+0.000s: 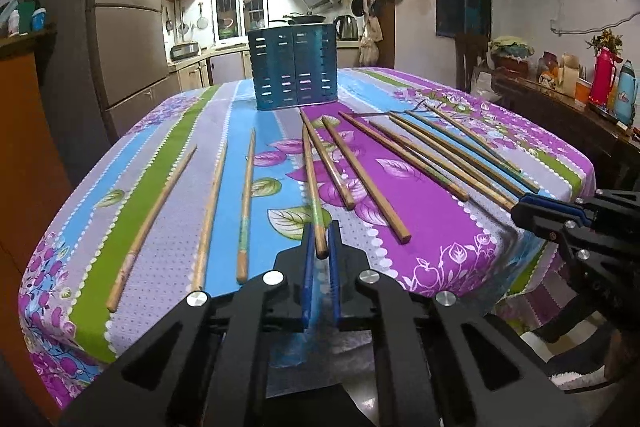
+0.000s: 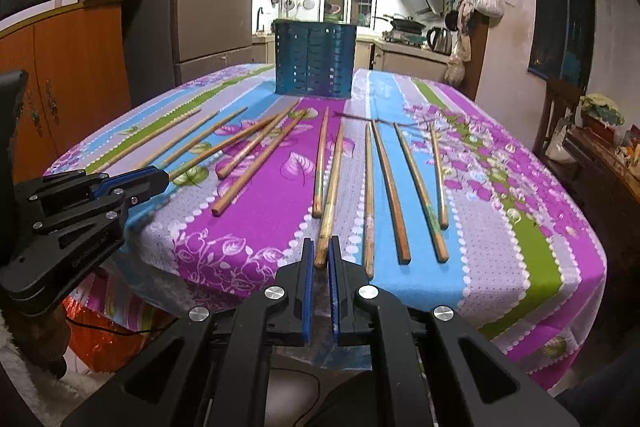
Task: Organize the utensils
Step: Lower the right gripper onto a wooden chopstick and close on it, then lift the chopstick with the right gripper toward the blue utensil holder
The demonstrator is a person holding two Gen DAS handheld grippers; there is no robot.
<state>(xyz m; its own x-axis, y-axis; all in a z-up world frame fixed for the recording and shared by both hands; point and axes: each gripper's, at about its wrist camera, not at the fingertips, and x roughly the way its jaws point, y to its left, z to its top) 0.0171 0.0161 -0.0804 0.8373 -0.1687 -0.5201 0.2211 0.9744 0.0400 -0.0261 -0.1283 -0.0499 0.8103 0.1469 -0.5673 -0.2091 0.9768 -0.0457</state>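
Several wooden chopsticks lie spread over a flowered tablecloth (image 1: 420,203). A blue slotted utensil holder (image 1: 295,66) stands at the far side, also in the right wrist view (image 2: 314,59). My left gripper (image 1: 321,247) is shut on the near end of one chopstick (image 1: 311,187) at the front edge. My right gripper (image 2: 321,255) is shut on the near end of another chopstick (image 2: 332,187). Each gripper shows in the other's view: the right one (image 1: 532,205) and the left one (image 2: 156,177).
Three chopsticks (image 1: 208,211) lie apart at the left, a group of several (image 1: 448,155) at the right. A fridge (image 1: 128,39) and kitchen counter stand behind the table. A sideboard with flasks (image 1: 604,79) stands to the right, an orange cabinet (image 2: 68,75) to the left.
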